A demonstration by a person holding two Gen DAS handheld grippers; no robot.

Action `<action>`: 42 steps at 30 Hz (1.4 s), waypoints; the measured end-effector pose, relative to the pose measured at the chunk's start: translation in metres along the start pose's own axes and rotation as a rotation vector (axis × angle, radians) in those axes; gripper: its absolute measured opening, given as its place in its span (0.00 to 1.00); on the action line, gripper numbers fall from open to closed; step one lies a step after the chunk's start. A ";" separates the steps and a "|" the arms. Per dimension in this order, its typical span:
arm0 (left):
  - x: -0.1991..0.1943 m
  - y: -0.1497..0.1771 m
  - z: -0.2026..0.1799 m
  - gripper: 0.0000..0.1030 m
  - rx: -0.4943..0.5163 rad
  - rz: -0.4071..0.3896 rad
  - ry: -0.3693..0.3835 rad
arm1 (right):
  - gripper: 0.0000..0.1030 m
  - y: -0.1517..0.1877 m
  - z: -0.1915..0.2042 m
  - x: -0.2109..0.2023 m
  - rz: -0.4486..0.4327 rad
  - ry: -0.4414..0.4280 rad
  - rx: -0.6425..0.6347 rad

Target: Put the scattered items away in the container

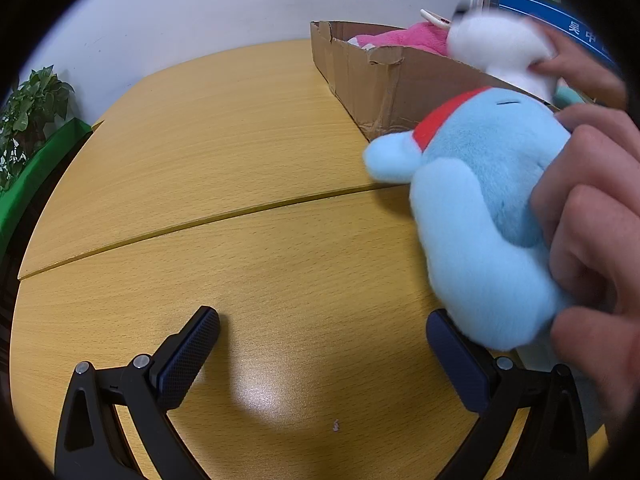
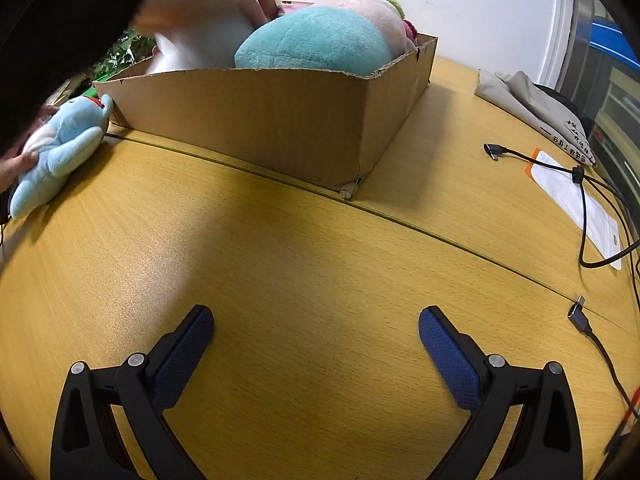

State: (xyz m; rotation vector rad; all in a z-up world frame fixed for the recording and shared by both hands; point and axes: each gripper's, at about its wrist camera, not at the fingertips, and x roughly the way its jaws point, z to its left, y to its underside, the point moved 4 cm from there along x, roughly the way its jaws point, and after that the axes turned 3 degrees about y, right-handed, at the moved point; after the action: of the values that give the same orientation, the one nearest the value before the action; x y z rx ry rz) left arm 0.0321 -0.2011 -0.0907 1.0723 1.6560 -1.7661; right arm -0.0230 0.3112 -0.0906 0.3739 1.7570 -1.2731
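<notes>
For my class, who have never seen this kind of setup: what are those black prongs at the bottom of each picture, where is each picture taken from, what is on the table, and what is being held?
The black prongs are hand-held grippers, each with two padded fingers and a wide-angle camera looking along them. One picture comes from the left gripper, the other from the right gripper. Both are open and hold nothing, above a yellow wooden table.

On the table stands a cardboard box already holding plush toys, among them a teal plush and a pink plush. To the right lie cables and a folded cloth.

Bare hands do the holding: one hand grips a light blue plush beside the box; another handles a blurred white plush over it.
</notes>
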 end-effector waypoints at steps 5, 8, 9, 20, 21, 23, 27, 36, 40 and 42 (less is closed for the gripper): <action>0.000 0.001 0.000 1.00 -0.001 0.000 0.000 | 1.00 0.000 0.000 0.000 0.000 0.001 0.000; 0.000 0.002 -0.002 1.00 -0.004 -0.001 -0.003 | 1.00 0.000 0.001 0.000 0.000 0.001 0.000; 0.000 0.003 -0.002 1.00 -0.002 0.000 -0.002 | 1.00 0.000 0.001 0.000 0.000 0.001 0.000; -0.011 0.016 -0.008 1.00 0.017 0.001 0.012 | 1.00 0.000 0.001 0.000 0.000 0.002 0.002; -0.011 0.016 -0.008 1.00 0.017 0.001 0.012 | 1.00 0.000 0.001 0.000 0.000 0.002 0.002; -0.011 0.015 -0.007 1.00 0.016 0.001 0.012 | 1.00 0.000 0.002 0.000 0.000 0.002 0.002; -0.011 0.016 -0.007 1.00 0.015 0.001 0.011 | 1.00 0.000 0.002 0.000 0.000 0.002 0.002; -0.012 0.013 -0.005 1.00 0.011 0.002 0.008 | 1.00 0.000 0.001 0.000 0.000 0.002 0.002; -0.012 0.012 -0.001 1.00 0.014 0.003 0.009 | 1.00 0.000 0.001 0.000 0.000 0.002 0.002; -0.012 0.012 0.001 1.00 0.014 0.003 0.010 | 1.00 0.000 0.001 0.000 0.000 0.001 0.001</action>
State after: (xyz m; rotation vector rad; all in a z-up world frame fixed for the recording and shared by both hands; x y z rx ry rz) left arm 0.0478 -0.2060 -0.0881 1.0915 1.6489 -1.7757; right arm -0.0227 0.3105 -0.0908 0.3751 1.7575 -1.2746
